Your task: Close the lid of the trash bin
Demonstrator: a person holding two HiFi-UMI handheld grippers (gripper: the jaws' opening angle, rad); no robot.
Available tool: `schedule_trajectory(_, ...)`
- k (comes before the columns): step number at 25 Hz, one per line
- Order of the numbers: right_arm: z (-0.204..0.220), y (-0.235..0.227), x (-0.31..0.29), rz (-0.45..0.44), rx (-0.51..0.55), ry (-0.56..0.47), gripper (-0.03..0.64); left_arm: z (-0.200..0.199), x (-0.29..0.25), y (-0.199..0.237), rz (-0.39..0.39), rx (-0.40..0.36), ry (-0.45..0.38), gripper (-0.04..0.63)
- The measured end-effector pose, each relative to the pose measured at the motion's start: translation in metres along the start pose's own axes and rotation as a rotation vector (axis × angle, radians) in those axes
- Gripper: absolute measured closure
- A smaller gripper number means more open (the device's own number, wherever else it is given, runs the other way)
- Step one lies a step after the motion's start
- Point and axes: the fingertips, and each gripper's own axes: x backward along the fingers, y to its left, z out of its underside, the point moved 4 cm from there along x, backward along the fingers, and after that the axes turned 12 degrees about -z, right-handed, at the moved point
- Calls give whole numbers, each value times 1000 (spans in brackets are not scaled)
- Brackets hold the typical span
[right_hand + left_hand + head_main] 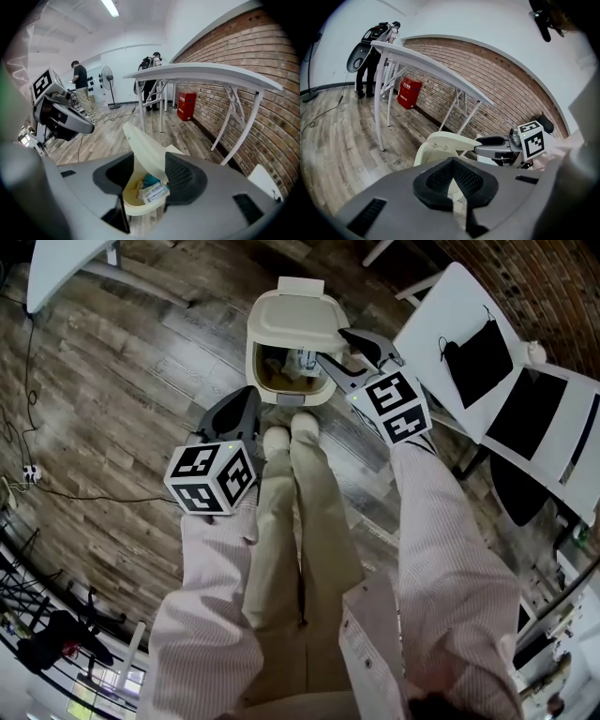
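Right gripper view carries the only print near the task: a white packet lying in the trash bin has dark lines of text, too small to read, and the red box against the brick wall bears pale writing that is just as illegible. Each gripper's cube shows black-and-white square markers. A white counter on slanted legs stands along the wall behind the bin, with a fan and two people farther back in the room. The bin sits on the wooden floor just ahead of the person's shoes, its cream lid raised and tilted. The right gripper has its jaws apart, with the lid's edge standing between them. The left gripper, off to the bin's left, has its jaws closed on nothing. Inside the bin lie the packet, something teal and crumpled scraps.
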Motion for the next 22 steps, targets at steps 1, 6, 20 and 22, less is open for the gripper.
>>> schedule_trajectory(1, 3, 2, -1, 2, -4, 4, 407, 2, 0, 1, 2, -3, 2, 601)
schedule_trajectory(6, 12, 10, -4, 3, 1, 19, 407, 11, 3, 6, 14, -17, 20, 601)
schedule_trajectory(20, 39, 42, -12, -49, 23, 109, 407, 26, 8, 12, 48, -45, 47, 601)
schedule_trajectory(22, 43, 45, -13, -50, 25, 119, 408, 28, 8, 14, 51, -49, 49, 601)
